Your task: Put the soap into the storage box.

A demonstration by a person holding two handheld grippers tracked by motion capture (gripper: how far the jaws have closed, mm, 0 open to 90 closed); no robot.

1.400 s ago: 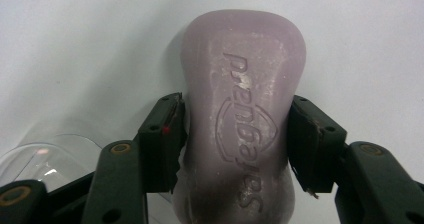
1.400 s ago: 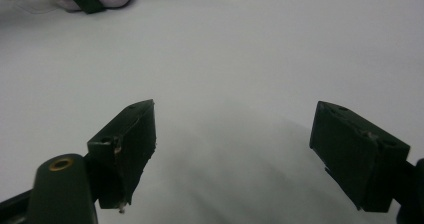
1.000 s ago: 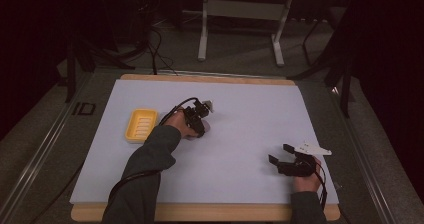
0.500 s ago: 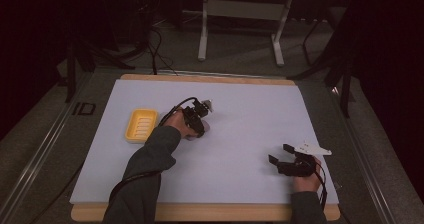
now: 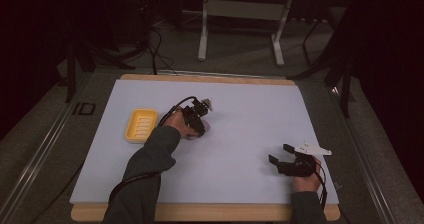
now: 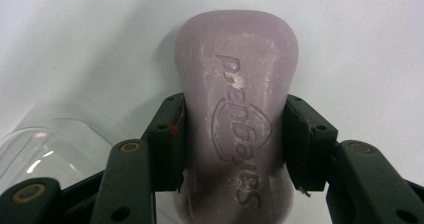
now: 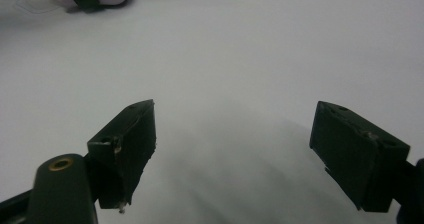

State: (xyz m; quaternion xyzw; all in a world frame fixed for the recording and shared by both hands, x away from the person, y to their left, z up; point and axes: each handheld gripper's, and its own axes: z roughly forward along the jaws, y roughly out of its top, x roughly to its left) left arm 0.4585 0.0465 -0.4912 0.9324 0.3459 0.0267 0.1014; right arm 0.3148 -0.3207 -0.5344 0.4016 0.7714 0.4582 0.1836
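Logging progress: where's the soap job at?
Done: left claw has shut on the lilac soap bar, which lies on the white mat. In hand: that grip. Left, probably: carrying it to the empty yellow soap dish. Right claw open, idle.

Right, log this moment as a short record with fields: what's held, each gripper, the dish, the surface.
held item: pale purple soap bar, lying on the white mat
left gripper: jaws pressed on both sides of the bar
right gripper: jaws wide apart, nothing between them, near the mat's right front corner
dish: yellow soap dish, left of the left gripper, nothing in it
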